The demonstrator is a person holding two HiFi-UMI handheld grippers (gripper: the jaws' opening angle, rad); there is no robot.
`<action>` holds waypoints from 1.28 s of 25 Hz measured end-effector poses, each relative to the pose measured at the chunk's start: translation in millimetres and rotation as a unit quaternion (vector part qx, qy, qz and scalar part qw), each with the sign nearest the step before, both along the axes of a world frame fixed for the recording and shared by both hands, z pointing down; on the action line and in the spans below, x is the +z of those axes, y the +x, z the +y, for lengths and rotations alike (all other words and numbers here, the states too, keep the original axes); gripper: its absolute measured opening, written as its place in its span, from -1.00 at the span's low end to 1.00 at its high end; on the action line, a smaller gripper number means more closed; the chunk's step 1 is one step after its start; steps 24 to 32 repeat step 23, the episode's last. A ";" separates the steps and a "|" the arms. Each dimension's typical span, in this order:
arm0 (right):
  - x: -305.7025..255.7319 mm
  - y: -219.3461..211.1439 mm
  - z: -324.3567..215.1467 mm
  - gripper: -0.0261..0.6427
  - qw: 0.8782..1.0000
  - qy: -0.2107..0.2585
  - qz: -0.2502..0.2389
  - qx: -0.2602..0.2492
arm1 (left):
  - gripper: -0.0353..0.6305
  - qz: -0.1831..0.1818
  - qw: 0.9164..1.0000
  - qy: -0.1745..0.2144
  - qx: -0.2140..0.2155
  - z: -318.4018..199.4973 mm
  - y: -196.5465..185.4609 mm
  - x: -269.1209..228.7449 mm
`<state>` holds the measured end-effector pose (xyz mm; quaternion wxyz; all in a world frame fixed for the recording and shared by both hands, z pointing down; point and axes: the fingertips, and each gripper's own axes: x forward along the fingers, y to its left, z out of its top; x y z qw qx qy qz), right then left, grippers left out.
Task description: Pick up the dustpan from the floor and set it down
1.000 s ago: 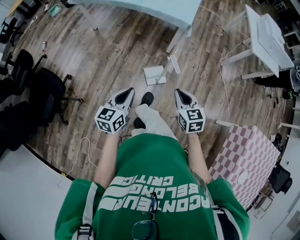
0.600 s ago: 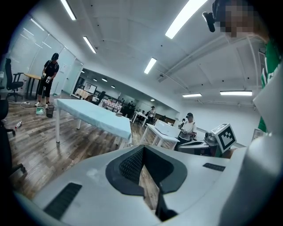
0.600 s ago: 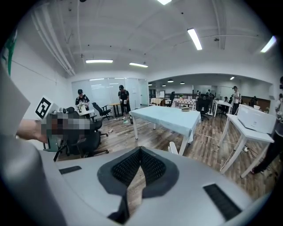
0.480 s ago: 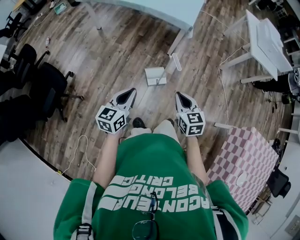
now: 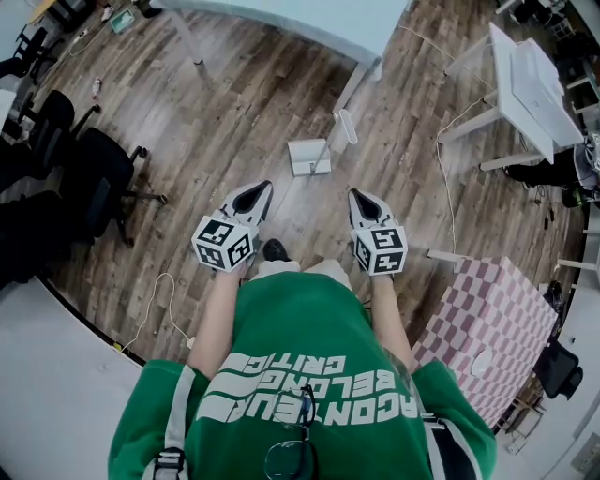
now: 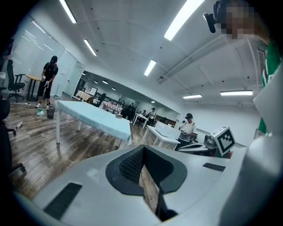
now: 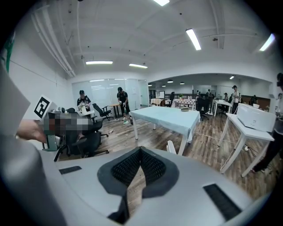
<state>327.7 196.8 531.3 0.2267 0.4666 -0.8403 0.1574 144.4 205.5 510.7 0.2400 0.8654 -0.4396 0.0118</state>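
The white dustpan point(image 5: 308, 156) lies on the wood floor ahead of me, its long handle point(image 5: 348, 126) angled up to the right. In the right gripper view the handle point(image 7: 171, 147) shows just above the jaws. My left gripper point(image 5: 263, 185) hovers short of the pan and to its left. My right gripper point(image 5: 356, 194) hovers short of it to the right. Both are apart from the pan and well above the floor. The left gripper point(image 6: 142, 149) and the right gripper point(image 7: 140, 150) have their jaws together with nothing between them.
A light-blue table point(image 5: 309, 19) stands just beyond the dustpan, its leg point(image 5: 352, 82) close to the handle. A white table point(image 5: 534, 80) is at the right, a pink checkered box point(image 5: 487, 319) near right, black office chairs point(image 5: 84, 178) left. A cable point(image 5: 159, 300) trails on the floor.
The person's leg and shoe that reached forward between the grippers have drawn back under the body. Both grippers keep their spacing and stay shut. The dustpan has not moved.
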 end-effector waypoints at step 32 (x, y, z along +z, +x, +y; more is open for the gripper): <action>11.5 22.1 10.7 -0.89 1.000 -0.013 0.003 0.008 | -0.92 -0.006 1.000 -0.004 0.004 10.9 24.1 0.6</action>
